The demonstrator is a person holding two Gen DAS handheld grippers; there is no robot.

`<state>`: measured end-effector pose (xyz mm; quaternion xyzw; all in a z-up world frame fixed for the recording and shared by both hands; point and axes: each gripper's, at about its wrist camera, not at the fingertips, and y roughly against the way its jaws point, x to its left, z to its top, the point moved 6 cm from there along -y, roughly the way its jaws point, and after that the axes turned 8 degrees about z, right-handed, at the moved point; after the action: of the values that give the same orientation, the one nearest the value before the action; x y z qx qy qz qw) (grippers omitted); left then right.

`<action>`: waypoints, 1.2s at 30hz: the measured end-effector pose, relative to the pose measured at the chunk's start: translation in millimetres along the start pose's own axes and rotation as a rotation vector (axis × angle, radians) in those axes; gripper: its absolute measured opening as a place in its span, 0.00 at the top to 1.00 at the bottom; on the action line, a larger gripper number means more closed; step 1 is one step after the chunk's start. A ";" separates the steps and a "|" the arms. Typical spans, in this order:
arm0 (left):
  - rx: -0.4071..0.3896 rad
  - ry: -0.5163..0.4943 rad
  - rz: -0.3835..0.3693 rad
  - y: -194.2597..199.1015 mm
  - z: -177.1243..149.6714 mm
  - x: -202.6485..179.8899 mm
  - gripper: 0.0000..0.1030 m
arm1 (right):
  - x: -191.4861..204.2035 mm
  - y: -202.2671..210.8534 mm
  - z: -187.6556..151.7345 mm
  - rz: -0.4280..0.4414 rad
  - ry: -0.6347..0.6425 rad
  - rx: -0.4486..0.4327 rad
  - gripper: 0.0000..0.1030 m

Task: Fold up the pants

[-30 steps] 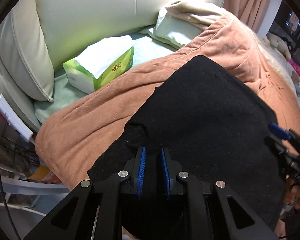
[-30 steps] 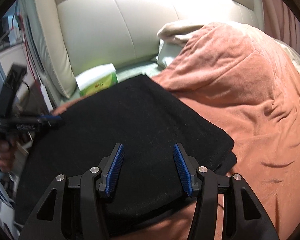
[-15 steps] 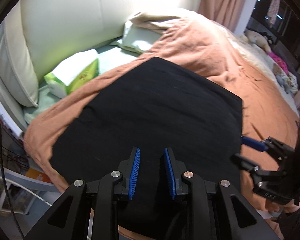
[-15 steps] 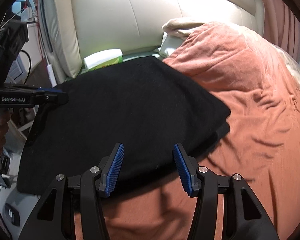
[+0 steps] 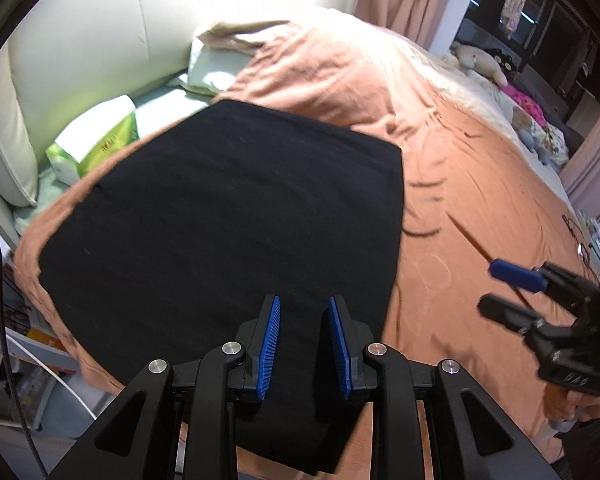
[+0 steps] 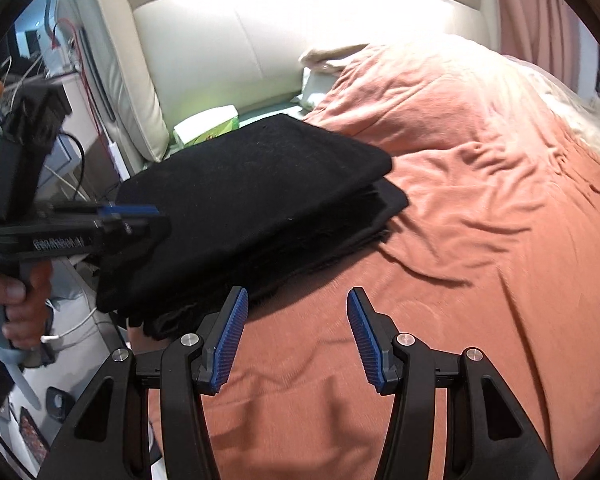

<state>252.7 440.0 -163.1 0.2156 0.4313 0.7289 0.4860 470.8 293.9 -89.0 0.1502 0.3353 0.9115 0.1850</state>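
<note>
The black pants (image 5: 228, 216) lie folded into a flat stack of layers on the orange bedspread (image 5: 480, 208). They also show in the right wrist view (image 6: 252, 200), near the bed's left edge. My left gripper (image 5: 304, 344) is open and empty, raised over the near edge of the pants. My right gripper (image 6: 296, 340) is open and empty, over the bedspread just right of the stack. It shows at the right in the left wrist view (image 5: 508, 292); the left gripper shows at the left in the right wrist view (image 6: 128, 220).
A green tissue box (image 5: 96, 140) sits behind the pants against the cream headboard (image 5: 100, 40). Pillows (image 5: 216, 68) lie at the bed's head. Cables and a nightstand (image 6: 60, 92) stand left of the bed. Stuffed toys (image 5: 484, 64) lie at the far right.
Both grippers have pulled back and up from the pants. The left gripper has opened wider and let go of the cloth. The pants now lie flat in a folded stack.
</note>
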 end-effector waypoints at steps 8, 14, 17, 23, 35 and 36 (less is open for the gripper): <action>0.071 0.016 0.027 -1.4 -30.6 -11.2 0.77 | -18.6 53.1 -30.1 -0.018 -0.091 -0.004 0.51; 0.053 0.024 0.025 29.6 -35.3 -18.1 0.73 | -15.4 93.8 -39.0 -0.032 -0.110 -0.034 0.33; 0.034 0.016 0.035 48.2 -35.5 -25.6 0.60 | -10.9 117.1 -42.2 -0.041 -0.111 -0.058 0.24; -0.074 0.000 0.012 93.7 -31.1 -48.2 0.18 | 4.6 169.7 -50.4 -0.093 -0.090 -0.100 0.12; -0.223 -0.082 -0.014 173.3 -41.0 -101.1 0.01 | 33.8 263.7 -83.1 -0.164 -0.111 -0.191 0.00; -0.231 -0.087 -0.018 178.6 -43.8 -105.2 0.01 | 37.5 272.9 -87.4 -0.171 -0.110 -0.199 0.00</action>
<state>173.1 299.7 -25.8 0.1854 0.3249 0.7593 0.5325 338.3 68.9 34.8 0.1519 0.2441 0.9116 0.2938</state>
